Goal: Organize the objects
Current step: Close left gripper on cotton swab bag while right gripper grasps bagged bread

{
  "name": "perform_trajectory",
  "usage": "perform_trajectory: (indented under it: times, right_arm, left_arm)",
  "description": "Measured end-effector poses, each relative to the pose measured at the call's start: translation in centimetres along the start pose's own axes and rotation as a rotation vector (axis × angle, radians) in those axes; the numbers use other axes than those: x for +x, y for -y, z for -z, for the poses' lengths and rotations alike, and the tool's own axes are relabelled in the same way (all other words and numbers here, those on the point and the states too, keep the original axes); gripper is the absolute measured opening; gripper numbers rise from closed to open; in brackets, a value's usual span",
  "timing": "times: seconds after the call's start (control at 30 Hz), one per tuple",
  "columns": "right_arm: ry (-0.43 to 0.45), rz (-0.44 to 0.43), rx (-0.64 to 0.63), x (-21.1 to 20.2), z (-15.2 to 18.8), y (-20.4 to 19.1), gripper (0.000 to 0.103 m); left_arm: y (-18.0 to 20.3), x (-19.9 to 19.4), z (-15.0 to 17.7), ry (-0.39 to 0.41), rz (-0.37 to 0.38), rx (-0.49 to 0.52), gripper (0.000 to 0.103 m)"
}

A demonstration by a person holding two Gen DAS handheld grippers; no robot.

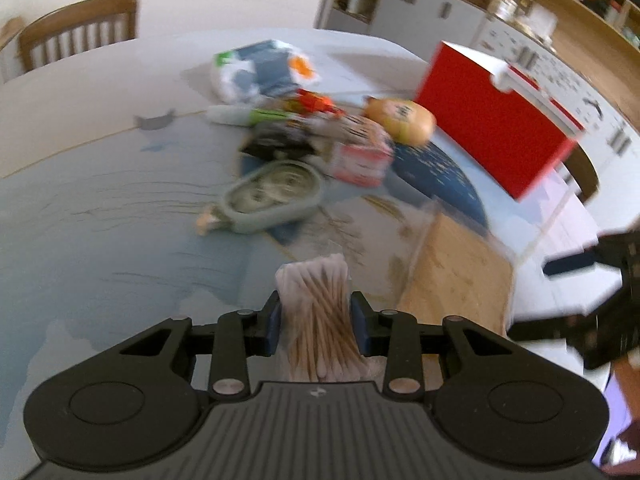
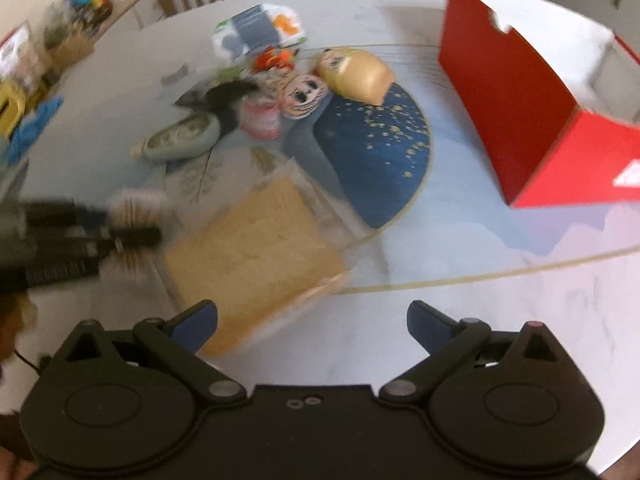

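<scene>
- Left wrist view looks low across the table (image 1: 100,240) toward the kitchen shelves (image 1: 560,8).
- Right wrist view looks down from higher.
- Both share the red box (image 1: 492,128) (image 2: 516,92) and clutter.

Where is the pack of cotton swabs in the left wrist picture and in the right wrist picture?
Left wrist view: the pack of cotton swabs is at the bottom centre, clamped in the left gripper.
Right wrist view: the same pack is at the left edge, blurred, in that gripper.
Shared landmark: the red box, at the upper right in both views.
</scene>
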State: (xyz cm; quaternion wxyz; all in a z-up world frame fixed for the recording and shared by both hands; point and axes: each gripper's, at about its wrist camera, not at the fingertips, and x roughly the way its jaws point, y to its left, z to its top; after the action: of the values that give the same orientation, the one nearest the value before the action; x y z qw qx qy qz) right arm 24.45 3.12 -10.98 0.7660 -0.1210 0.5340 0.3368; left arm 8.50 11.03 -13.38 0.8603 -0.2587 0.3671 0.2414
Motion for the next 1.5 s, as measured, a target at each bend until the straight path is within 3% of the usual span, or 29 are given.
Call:
perform_trajectory:
  times: [0.2, 0.43, 0.6, 0.77, 1.17, 1.5]
  right_arm:
    - [0.003, -0.062, 0.188, -0.4, -0.6, 1.7, 0.102]
    - [0.040, 0.059, 0.223, 0.8, -1.9, 1.6, 0.102]
    - [0.040, 0.144, 0.133, 2.0, -1.9, 0.2, 0.102]
    - [0.003, 0.149, 0.116, 3.2, -1.7, -0.3, 0.102]
    - [0.003, 0.129, 0.057, 2.9, -1.6, -1.2, 0.076]
    - [0.086, 0.030, 0.039, -0.8, -2.5, 0.7, 0.073]
  left_arm:
    - [3.4, 0.4, 0.9, -0.027, 0.077, 0.064, 0.034]
    - [7.7, 1.0, 1.7, -0.042, 0.142, 0.162, 0.034]
    - [6.8, 0.6, 1.9, -0.039, 0.138, 0.088, 0.034]
    - [4.8, 0.0, 2.0, -0.035, 0.115, -0.004, 0.033]
    - [2.9, -1.2, 1.3, -0.001, 0.065, -0.117, 0.033]
    - [3.7, -1.7, -0.7, 0.015, 0.044, -0.172, 0.033]
